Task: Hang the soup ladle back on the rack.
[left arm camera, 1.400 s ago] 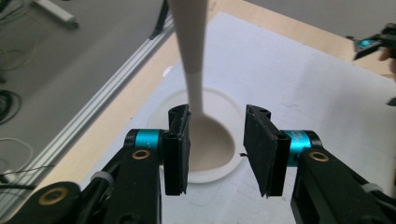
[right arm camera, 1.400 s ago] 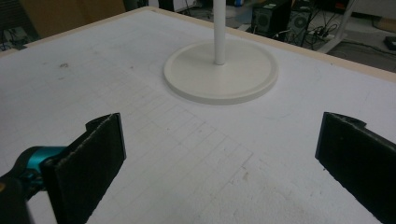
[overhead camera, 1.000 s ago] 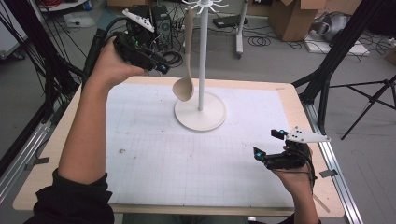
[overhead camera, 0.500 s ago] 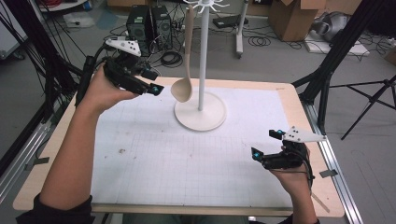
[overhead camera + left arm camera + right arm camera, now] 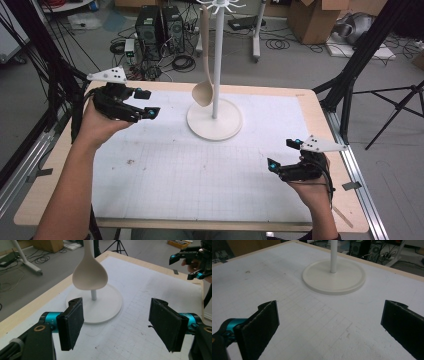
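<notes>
- Spoon (image 5: 203, 75) hangs from white stand (image 5: 215, 60), upper centre of high view; bowl just above stand's round base (image 5: 215, 122).
- L gripper (image 5: 145, 103) at left of frame, jaws wide, empty, near spoon w/o touching.
- R gripper (image 5: 285, 154) lower right, jaws wide, empty, over white mat (image 5: 200, 170).

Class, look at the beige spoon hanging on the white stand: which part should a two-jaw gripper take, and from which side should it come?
Probably the thin handle just above the bowl of the spoon. It hangs upright, bowl down, beside the pole of the stand, so the handle gives narrow sides for flat pads. Come from the left gripper side, level, jaws open, since the pole blocks the far side.
</notes>
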### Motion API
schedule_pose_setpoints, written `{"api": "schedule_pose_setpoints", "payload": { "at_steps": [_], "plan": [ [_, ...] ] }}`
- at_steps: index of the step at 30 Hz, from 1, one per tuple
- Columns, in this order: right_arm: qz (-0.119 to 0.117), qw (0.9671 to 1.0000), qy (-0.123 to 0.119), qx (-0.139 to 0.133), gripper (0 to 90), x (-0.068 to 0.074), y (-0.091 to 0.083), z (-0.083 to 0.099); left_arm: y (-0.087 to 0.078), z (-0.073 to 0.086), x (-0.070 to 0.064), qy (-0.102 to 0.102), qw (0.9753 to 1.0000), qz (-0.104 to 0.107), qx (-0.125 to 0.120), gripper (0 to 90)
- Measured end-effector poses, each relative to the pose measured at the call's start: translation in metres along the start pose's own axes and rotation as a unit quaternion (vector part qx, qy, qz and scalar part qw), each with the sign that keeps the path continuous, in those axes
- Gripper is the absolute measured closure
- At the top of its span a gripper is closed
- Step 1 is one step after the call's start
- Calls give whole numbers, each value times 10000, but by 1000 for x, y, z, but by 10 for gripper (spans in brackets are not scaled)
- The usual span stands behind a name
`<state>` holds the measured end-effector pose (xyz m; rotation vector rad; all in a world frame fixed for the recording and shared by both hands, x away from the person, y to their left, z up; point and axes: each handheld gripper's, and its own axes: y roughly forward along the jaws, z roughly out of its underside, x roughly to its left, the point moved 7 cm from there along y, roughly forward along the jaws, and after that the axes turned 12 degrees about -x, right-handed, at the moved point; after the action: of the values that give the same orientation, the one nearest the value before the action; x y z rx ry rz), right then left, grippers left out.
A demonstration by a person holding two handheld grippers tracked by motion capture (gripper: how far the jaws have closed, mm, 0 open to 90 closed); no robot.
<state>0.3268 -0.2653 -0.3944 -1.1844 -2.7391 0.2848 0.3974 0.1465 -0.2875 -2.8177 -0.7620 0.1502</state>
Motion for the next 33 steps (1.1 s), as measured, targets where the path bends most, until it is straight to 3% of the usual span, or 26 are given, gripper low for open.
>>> {"api": "schedule_pose_setpoints", "payload": {
  "at_steps": [7,18,33],
  "plan": [
    [0,10000,-22,7,2,-1,1,1,-3,20,-5,96,9997,-172,-126,227],
    [20,10000,-9,47,1,-2,2,3,-6,72,-21,96,9985,-7,-537,169],
    [42,9999,45,125,1,-6,4,8,-20,109,-19,-12,9979,-286,-580,81]
  ]
}}
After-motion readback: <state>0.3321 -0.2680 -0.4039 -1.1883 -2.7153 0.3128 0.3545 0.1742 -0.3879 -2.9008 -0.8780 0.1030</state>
